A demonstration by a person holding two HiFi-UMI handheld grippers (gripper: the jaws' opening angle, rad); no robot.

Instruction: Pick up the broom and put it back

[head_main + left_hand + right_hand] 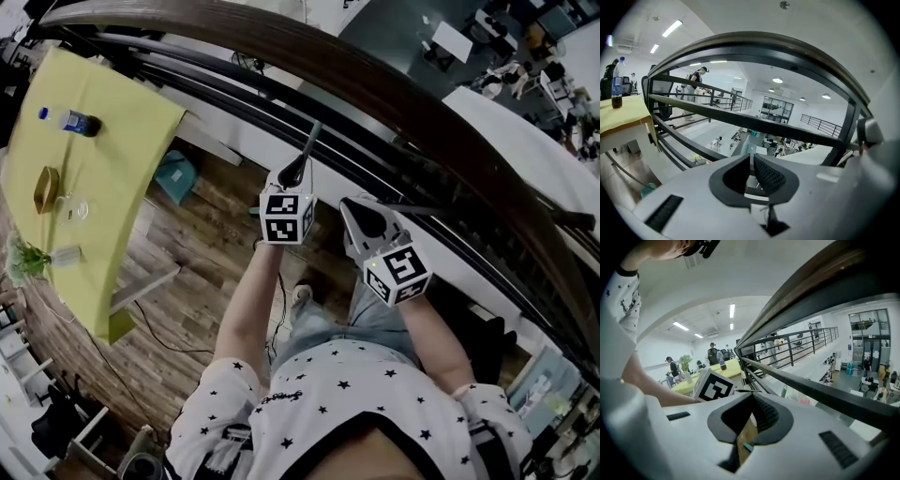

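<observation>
No broom shows plainly in any view. In the head view my left gripper [293,172] and right gripper [354,208] are held side by side in front of a dark railing [375,103], both pointing at it. A thin grey rod [311,142] runs on from the left gripper's tip; I cannot tell what it is. In the left gripper view the left gripper [751,157] is shut, with nothing between the pads. My right gripper [752,398] looks shut too, and only wooden floor shows through the gap behind its tips. The left gripper's marker cube [714,386] sits close on its left.
The railing's bars [754,124] cross just ahead, with an open hall far below. A yellow-green table [103,187] at the left carries a bottle [80,122] and a small plant [23,258]. A teal bin [175,175] stands on the wooden floor. People stand far off.
</observation>
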